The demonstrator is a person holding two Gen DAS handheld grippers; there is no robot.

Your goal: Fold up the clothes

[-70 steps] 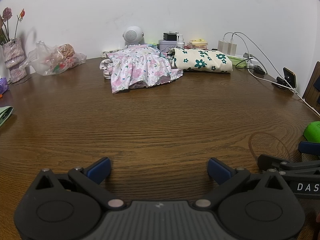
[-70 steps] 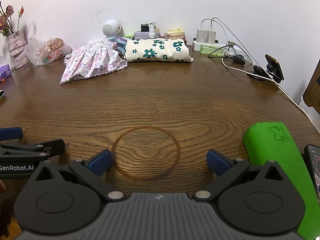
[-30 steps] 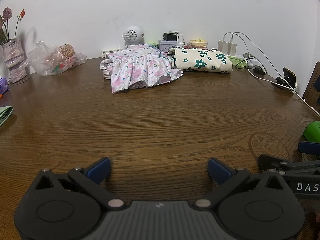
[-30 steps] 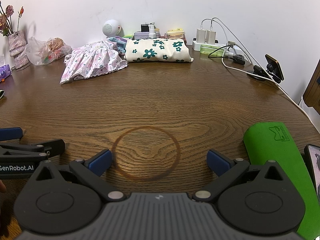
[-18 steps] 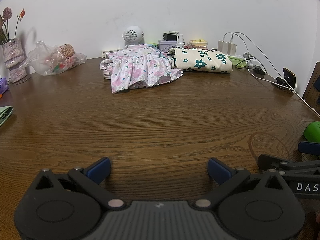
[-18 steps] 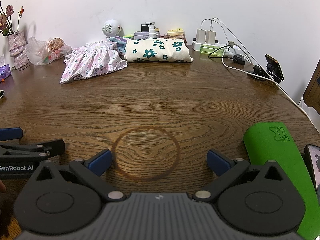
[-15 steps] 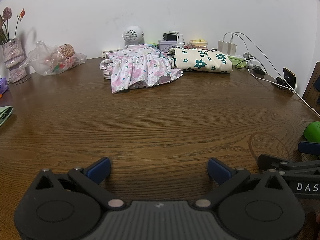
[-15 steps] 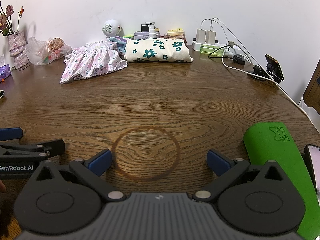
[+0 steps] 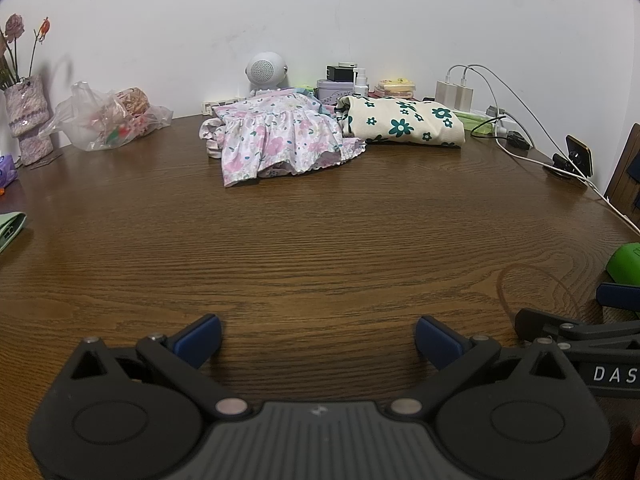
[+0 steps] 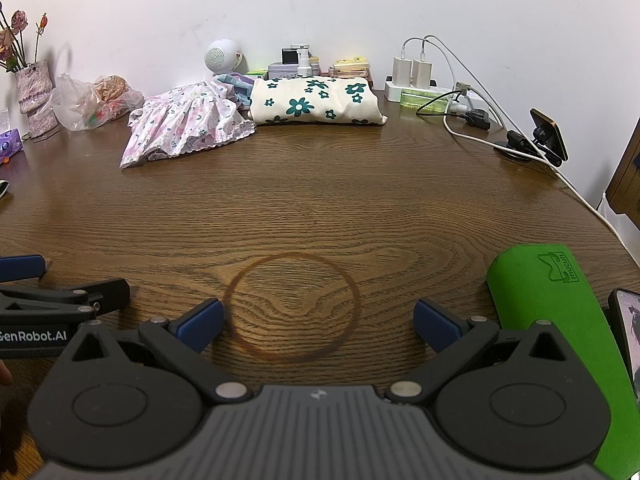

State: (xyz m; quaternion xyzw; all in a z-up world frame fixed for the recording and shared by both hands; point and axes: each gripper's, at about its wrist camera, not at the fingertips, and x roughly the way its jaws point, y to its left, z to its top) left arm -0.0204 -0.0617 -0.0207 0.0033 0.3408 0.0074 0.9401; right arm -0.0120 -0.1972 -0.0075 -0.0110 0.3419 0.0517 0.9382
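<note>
I have both tools low over the bench, each empty: left hand-held gripper spread wide, right hand-held gripper likewise, straddling a ring stain. Far beyond the stain lies the pink dress, crumpled, touching the folded cloth on its right.

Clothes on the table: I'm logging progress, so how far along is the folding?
Done: the cream garment with green flowers lies folded in a neat block by the wall. In hand: nothing; the left gripper and right gripper sit low over the bare table, jaws open and empty. Left: the pink floral dress, rumpled and unfolded beside the block.
</note>
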